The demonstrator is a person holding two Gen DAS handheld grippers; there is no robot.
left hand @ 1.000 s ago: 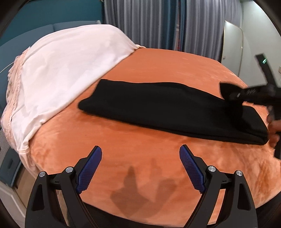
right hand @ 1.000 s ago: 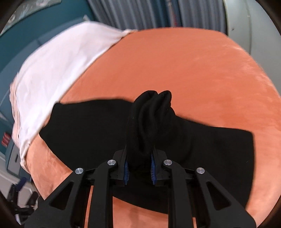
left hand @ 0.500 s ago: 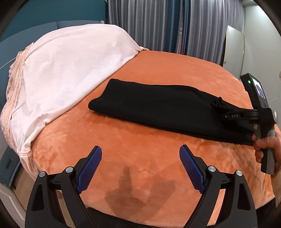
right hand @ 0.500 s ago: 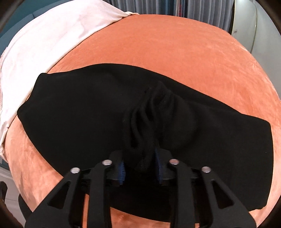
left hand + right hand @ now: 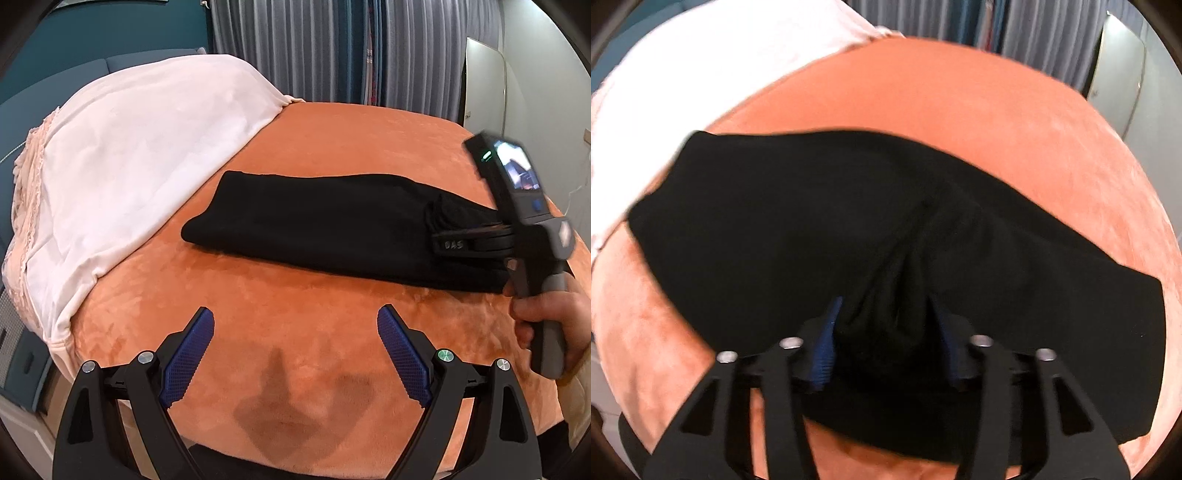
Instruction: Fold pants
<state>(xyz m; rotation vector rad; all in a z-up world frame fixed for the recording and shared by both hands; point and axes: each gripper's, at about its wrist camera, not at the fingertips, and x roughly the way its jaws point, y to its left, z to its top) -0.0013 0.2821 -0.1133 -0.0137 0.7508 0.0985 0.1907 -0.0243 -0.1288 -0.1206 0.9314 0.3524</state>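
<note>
The black pants (image 5: pixel 332 225) lie folded in a long strip across the orange blanket (image 5: pixel 295 325). My left gripper (image 5: pixel 295 354) is open and empty, hovering above the blanket in front of the pants. My right gripper (image 5: pixel 886 325) sits low over the pants (image 5: pixel 812 229) at their right end. Its blue pads (image 5: pixel 823 347) stand apart, with a bunched ridge of black fabric (image 5: pixel 890 302) between them. It also shows in the left wrist view (image 5: pixel 461 242), held by a hand at the right.
A white sheet (image 5: pixel 129 147) covers the left part of the bed. Grey curtains (image 5: pixel 332 48) hang behind the bed. A white door or panel (image 5: pixel 484 81) stands at the back right. The bed edge drops off at the left and front.
My right gripper lowered the lifted fabric down onto the pants and its jaws widened from tightly shut. My left gripper stayed open and drew back a little.
</note>
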